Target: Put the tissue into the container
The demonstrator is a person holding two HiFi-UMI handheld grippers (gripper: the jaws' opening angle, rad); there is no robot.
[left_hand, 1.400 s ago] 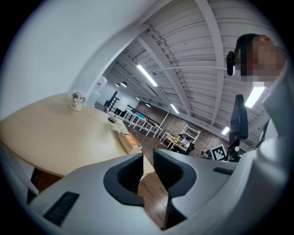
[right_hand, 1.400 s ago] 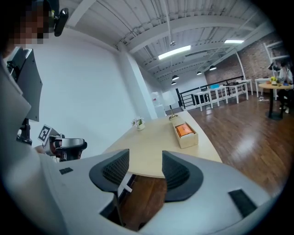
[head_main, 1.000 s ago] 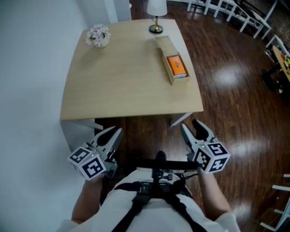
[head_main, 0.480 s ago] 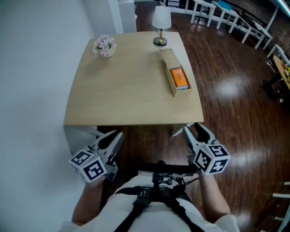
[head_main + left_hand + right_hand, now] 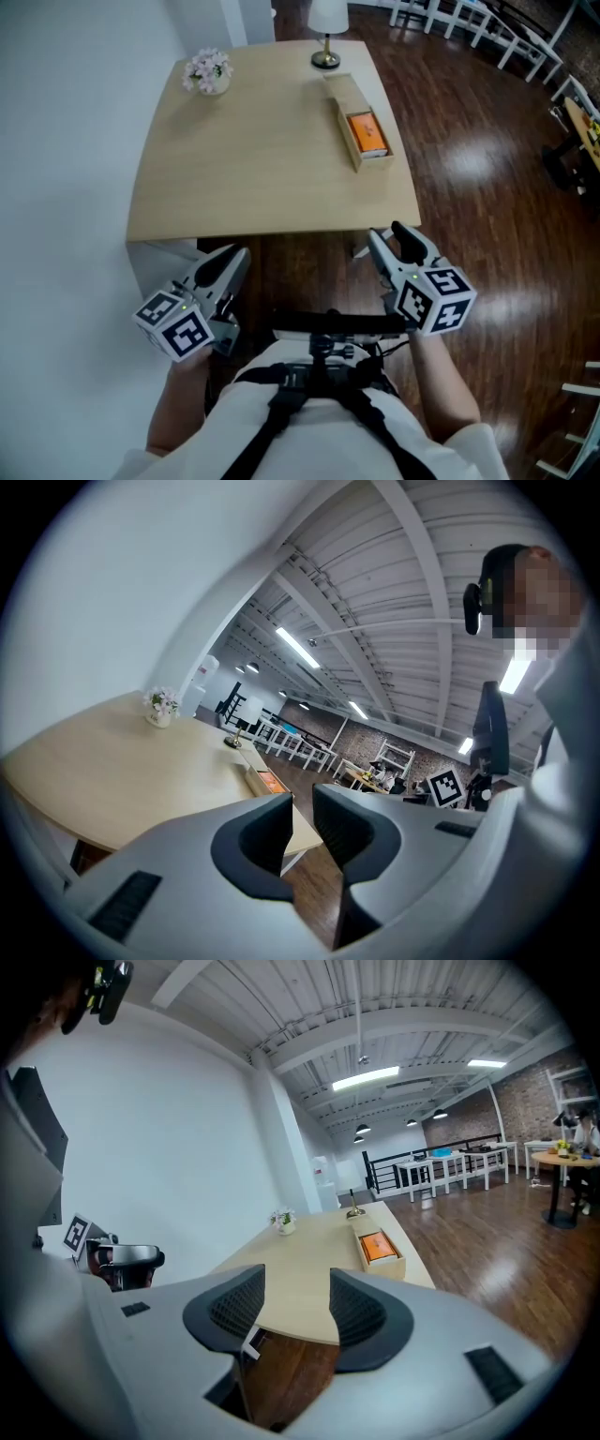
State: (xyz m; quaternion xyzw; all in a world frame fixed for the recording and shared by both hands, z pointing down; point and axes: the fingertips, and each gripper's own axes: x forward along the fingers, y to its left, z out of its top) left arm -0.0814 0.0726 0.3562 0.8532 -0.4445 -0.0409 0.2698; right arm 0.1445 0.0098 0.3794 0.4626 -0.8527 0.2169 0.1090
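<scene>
Both pairs of jaws stand apart and empty: left gripper [image 5: 230,262] narrowly, right gripper [image 5: 389,239] wider. Ahead-right on the table [image 5: 253,159], nearer the right gripper, the long container [image 5: 361,161] runs away, orange pack [image 5: 367,133] — probably the tissue — inside.

Bright strip lights [image 5: 366,1077] glare on floor [image 5: 469,159]; fisheye edges darken

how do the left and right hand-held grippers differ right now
The left hand-held gripper has its jaws only narrowly apart; the right hand-held gripper holds them wider. The left one hangs near the left front corner of the table, the right one near its right front corner. Both are empty.
</scene>
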